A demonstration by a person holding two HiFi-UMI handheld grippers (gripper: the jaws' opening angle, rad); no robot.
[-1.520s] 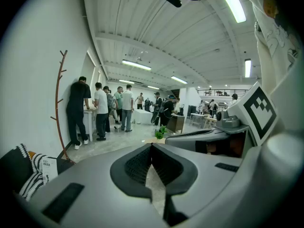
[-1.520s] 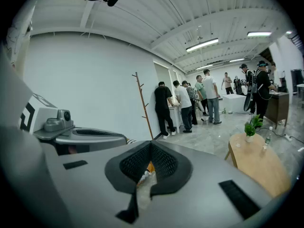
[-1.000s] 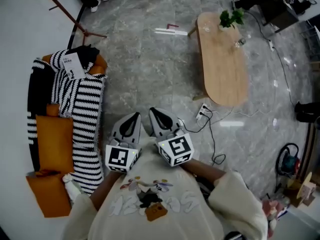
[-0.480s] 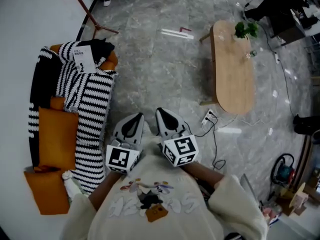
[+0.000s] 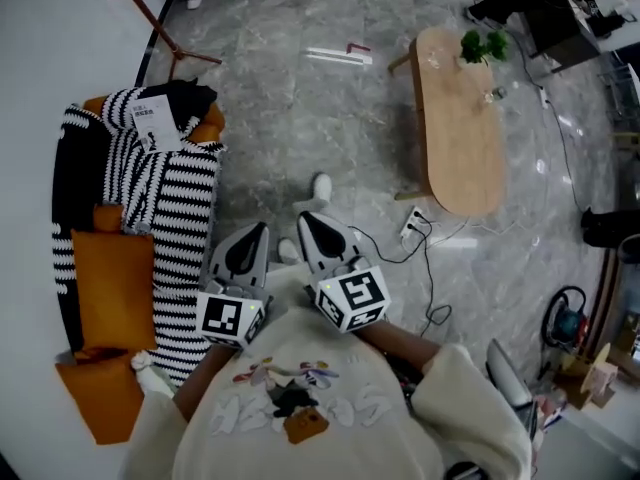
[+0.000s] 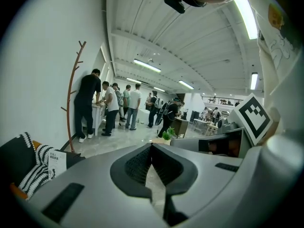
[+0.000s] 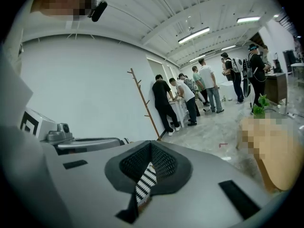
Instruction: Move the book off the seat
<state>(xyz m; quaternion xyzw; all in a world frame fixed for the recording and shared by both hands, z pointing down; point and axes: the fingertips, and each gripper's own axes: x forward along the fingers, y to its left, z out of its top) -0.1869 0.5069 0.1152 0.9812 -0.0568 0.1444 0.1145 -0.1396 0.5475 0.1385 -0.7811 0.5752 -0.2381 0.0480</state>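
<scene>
A white book (image 5: 152,124) lies on the far end of a sofa (image 5: 180,218) draped in a black-and-white striped blanket, at the left of the head view. In the left gripper view the book (image 6: 56,164) shows low at the left. My left gripper (image 5: 255,230) and right gripper (image 5: 305,218) are held side by side close to the person's chest, over the floor and right of the sofa, well short of the book. Both are shut with nothing held. The left gripper (image 6: 152,145) has its jaws meeting at the tip, and so has the right gripper (image 7: 151,144).
Orange cushions (image 5: 112,286) lie on the near part of the sofa. An oval wooden table (image 5: 460,128) with a small plant (image 5: 480,43) stands at the right. A power strip and cables (image 5: 412,228) trail on the marble floor. A coat rack (image 5: 150,13) stands beyond the sofa; people (image 6: 109,108) stand far off.
The person has walked on: a white shoe now shows ahead of the grippers. Both grippers have drifted slightly toward the sofa, still shut and side by side.
</scene>
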